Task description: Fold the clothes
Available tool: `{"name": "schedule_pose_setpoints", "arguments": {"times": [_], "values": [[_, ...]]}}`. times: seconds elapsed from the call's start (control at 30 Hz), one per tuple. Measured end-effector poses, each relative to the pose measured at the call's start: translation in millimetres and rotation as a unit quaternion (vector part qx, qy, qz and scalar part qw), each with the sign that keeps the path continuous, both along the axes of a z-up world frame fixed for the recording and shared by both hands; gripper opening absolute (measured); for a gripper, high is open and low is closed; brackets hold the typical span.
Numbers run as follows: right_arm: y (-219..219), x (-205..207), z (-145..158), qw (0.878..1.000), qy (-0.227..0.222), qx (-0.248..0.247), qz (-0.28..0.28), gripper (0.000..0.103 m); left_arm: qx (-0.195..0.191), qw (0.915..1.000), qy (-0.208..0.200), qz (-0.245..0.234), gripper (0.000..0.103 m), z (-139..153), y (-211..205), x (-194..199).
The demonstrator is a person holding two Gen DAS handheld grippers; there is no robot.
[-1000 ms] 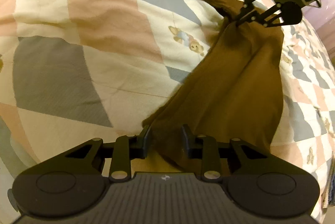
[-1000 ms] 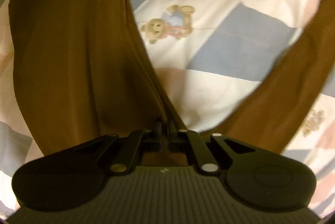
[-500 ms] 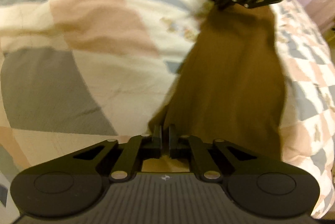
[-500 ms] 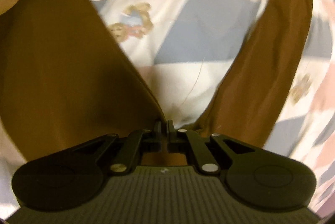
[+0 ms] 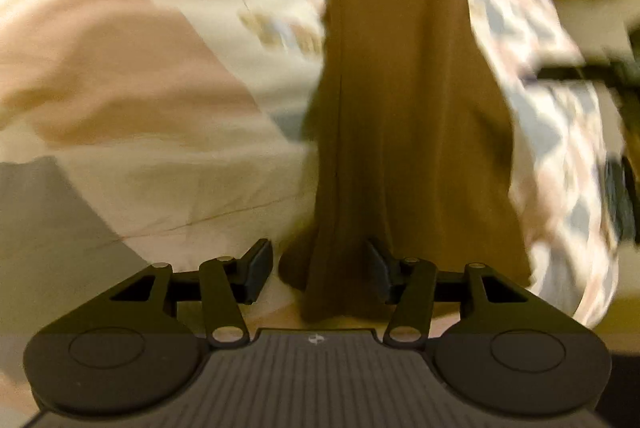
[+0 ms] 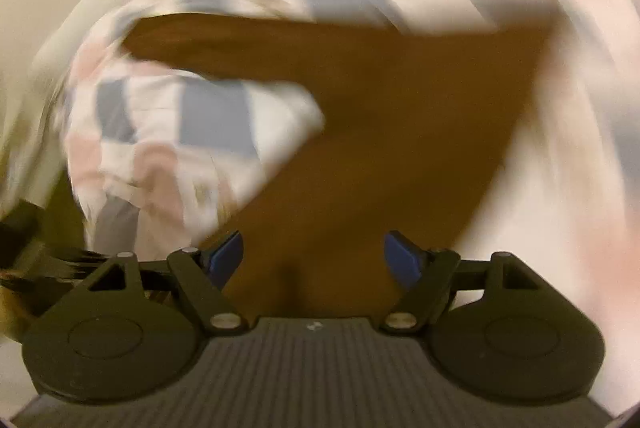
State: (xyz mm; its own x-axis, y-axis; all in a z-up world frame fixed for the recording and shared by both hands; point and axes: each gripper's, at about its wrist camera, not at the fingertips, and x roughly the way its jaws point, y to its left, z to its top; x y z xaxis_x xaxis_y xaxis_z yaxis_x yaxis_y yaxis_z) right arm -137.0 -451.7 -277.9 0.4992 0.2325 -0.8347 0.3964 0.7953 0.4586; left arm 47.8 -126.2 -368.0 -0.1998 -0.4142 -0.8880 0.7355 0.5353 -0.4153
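A brown garment (image 5: 408,132) lies as a long strip on the checked bedspread (image 5: 140,76), running away from my left gripper (image 5: 318,270). Its near end sits between the left jaws, which are opening; the pads stand clear of the cloth. In the right wrist view the same brown garment (image 6: 384,132) spreads wide below my right gripper (image 6: 314,256). Those jaws are opening too, blue pads apart, with cloth beneath them and nothing pinched. Both views are blurred by motion.
The bedspread (image 6: 168,132) has grey, pink and cream squares with small bear prints. Its edge drops off at the right of the left wrist view, where dark blurred objects (image 5: 588,72) show. A dark shape (image 6: 24,252) sits at the far left of the right wrist view.
Both grippers were shut on the brown cloth and now stand open. The garment leg, held up before, now lies on the bed. The right gripper has left the left wrist view.
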Motion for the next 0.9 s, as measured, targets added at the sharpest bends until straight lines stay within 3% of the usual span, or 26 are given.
{"name": "schedule_pose_setpoints", "arguments": {"times": [0.07,0.1,0.13,0.2,0.27,0.3,0.4,0.47,0.53,0.6,0.7,0.77,0.8,0.87,0.9], "values": [[20.3,-50.5,-22.1,0.996,0.035,0.049,-0.070,0.075,-0.011,0.9994,0.011,-0.030,0.045,-3.2,-2.8,2.4],[34.0,-68.0,-32.1,0.992,0.037,0.072,-0.099,0.075,-0.015,0.9987,0.017,-0.045,0.031,-1.7,-4.3,3.4],[47.7,-85.5,-42.2,0.986,0.039,0.095,-0.129,0.075,-0.017,0.9978,0.021,-0.061,0.009,0.4,-5.9,3.6],[74.3,-104.9,-62.4,0.972,0.022,0.151,-0.178,0.075,-0.021,0.9950,0.023,-0.095,0.007,7.9,-7.8,1.8],[96.8,-102.4,-80.9,0.961,0.014,0.199,-0.191,0.046,-0.029,0.9930,0.031,-0.111,0.007,18.6,-7.8,4.7],[105.8,-100.2,-85.7,0.957,0.012,0.215,-0.193,0.014,-0.034,0.9924,0.041,-0.111,0.006,26.5,-5.9,8.8],[117.8,-105.3,-73.1,0.944,-0.010,0.240,-0.224,0.012,-0.060,0.9904,0.090,-0.086,0.006,52.2,8.5,28.8],[115.9,-117.8,-56.5,0.934,-0.023,0.253,-0.252,0.012,-0.070,0.9899,0.100,-0.073,0.006,62.1,19.4,40.3],[115.9,-134.6,-50.4,0.925,-0.028,0.257,-0.279,0.009,-0.061,0.9903,0.104,-0.069,0.008,52.5,25.7,46.6],[122.0,-147.0,-63.3,0.919,-0.015,0.257,-0.300,0.009,-0.035,0.9917,0.106,-0.064,0.010,27.7,25.1,43.7],[141.4,-145.3,-94.5,0.927,0.032,0.230,-0.296,0.007,0.011,0.9953,0.065,-0.071,0.014,-2.0,20.0,28.8],[152.3,-145.1,-104.2,0.927,0.056,0.220,-0.300,0.003,0.017,0.9960,0.058,-0.066,0.016,1.9,21.9,25.5],[155.7,-144.6,-98.5,0.930,0.063,0.206,-0.299,0.002,0.027,0.9957,0.050,-0.073,0.024,8.3,24.8,24.1],[162.1,-142.8,-83.8,0.937,0.076,0.172,-0.296,0.011,0.039,0.9946,0.031,-0.091,0.026,21.9,32.2,21.9],[164.0,-140.5,-69.5,0.943,0.080,0.140,-0.292,0.025,0.041,0.9945,0.022,-0.094,0.029,30.5,37.4,23.9]]}}
